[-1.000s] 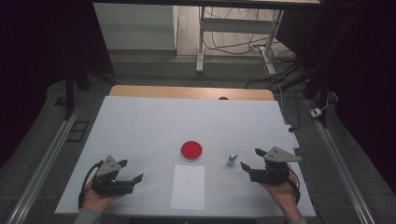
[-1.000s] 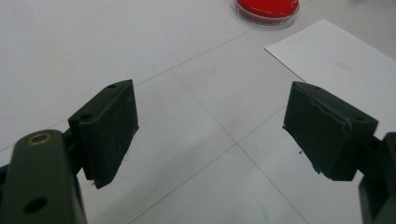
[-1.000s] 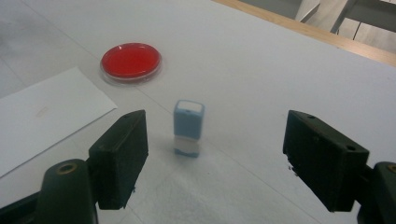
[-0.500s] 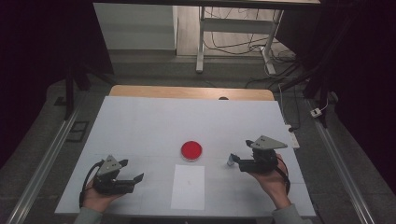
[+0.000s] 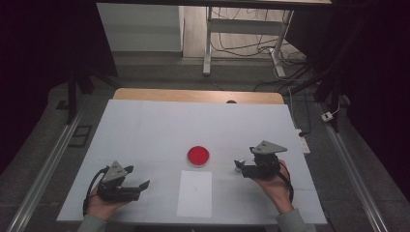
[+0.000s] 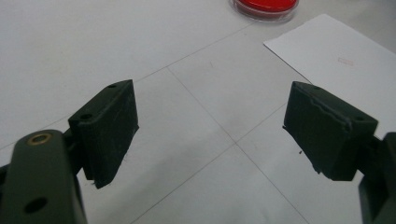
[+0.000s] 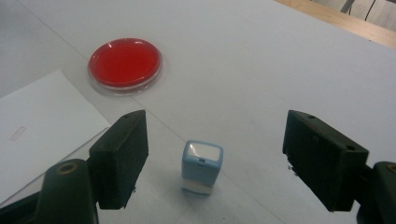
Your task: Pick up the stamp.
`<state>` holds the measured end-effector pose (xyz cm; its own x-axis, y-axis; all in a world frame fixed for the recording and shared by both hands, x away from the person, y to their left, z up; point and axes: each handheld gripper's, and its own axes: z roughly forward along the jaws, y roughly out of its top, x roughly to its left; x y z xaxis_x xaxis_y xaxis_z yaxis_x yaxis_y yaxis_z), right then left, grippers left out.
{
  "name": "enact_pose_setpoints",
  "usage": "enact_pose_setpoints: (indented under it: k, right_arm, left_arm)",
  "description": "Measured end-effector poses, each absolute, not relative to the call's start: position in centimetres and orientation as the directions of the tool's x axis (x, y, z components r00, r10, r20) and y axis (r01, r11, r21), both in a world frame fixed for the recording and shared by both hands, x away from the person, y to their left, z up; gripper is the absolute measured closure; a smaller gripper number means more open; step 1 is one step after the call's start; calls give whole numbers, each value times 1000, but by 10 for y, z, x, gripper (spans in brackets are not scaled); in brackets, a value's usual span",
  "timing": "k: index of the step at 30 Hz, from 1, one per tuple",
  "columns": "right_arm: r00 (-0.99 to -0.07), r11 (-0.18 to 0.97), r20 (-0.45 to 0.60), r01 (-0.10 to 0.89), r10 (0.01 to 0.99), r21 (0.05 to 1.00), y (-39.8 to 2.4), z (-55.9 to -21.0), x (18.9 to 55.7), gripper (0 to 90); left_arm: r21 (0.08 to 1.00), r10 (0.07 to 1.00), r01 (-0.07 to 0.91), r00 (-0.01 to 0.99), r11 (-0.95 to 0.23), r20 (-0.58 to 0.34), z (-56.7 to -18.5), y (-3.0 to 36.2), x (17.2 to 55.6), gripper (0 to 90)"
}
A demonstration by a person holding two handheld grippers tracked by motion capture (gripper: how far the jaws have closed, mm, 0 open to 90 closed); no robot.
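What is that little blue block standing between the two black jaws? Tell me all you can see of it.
The small stamp looks like pale blue plastic, with a glossy whitish square top and a white base. It stands upright on the white table, near the sheet of paper and the red dish. The right gripper is open around it, jaws on either side, neither touching it.
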<state>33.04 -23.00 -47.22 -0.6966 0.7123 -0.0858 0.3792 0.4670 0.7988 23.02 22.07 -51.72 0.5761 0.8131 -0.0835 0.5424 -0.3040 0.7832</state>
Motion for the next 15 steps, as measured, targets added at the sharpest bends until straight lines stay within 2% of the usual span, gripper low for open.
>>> enact_pose_setpoints:
  k: [7, 15]
  right_arm:
    - [-689, 473, -79, 404, 721, 783, -230, -481, 331, 253]
    - [-682, 482, -86, 416, 726, 771, -227, -491, 330, 366]
  left_arm:
    - [781, 813, 545, 576, -305, -85, -518, 221, 230, 179]
    - [778, 813, 548, 577, -309, -84, -520, 221, 231, 178]
